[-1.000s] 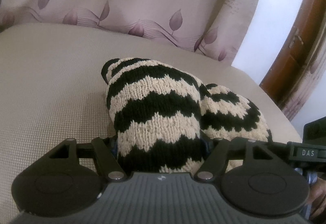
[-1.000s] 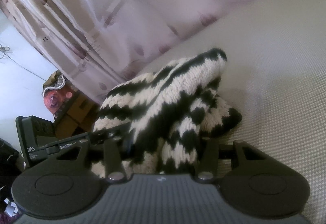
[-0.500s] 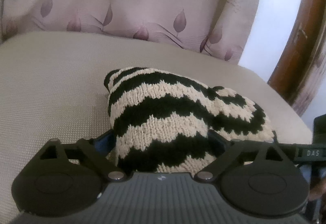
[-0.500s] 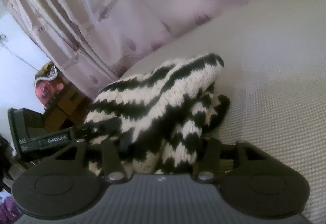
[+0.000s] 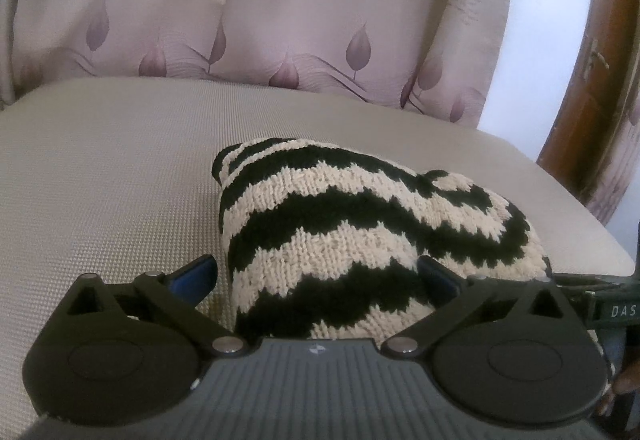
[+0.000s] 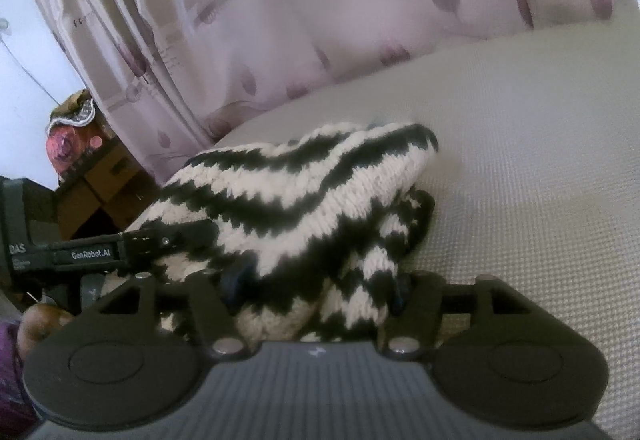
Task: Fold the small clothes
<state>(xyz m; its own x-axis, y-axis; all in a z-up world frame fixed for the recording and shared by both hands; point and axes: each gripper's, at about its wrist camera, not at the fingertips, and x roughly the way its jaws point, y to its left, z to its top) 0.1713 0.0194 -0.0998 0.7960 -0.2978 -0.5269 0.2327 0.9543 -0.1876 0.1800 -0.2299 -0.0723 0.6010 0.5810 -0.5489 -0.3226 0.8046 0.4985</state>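
— While your left gripper (image 5: 316, 276) stands with its fingers spread wide around the near edge of the striped knit (image 5: 360, 232), where does the piece actually lie?

— On the beige cushion (image 5: 100, 180), bunched into a doubled mound towards the seat's edge. Your left fingers are not pinching anything; the left pad shows blue and stands apart from the wool, the right one sits just against it.

— And your right gripper (image 6: 320, 284)?

— Its fingers straddle a thick fold of the same knit, with wool filling the gap. Whether they are truly clamped on it, I cannot tell; the tips are buried.

— So how do you do this step well?

— In my judgement the fold has been laid and you are letting go. Draw the left gripper straight back and low, so the pad touching the wool does not drag the top layer open. If the right one is gripping, part its fingers fully before you pull away. Chunky knit snags on edges.

— Anything about the room?

— A leaf-printed curtain (image 5: 260, 32) hangs behind the cushion, a brown wooden frame (image 5: 592, 88) stands at the side, and cardboard boxes (image 6: 100, 176) sit below the edge.
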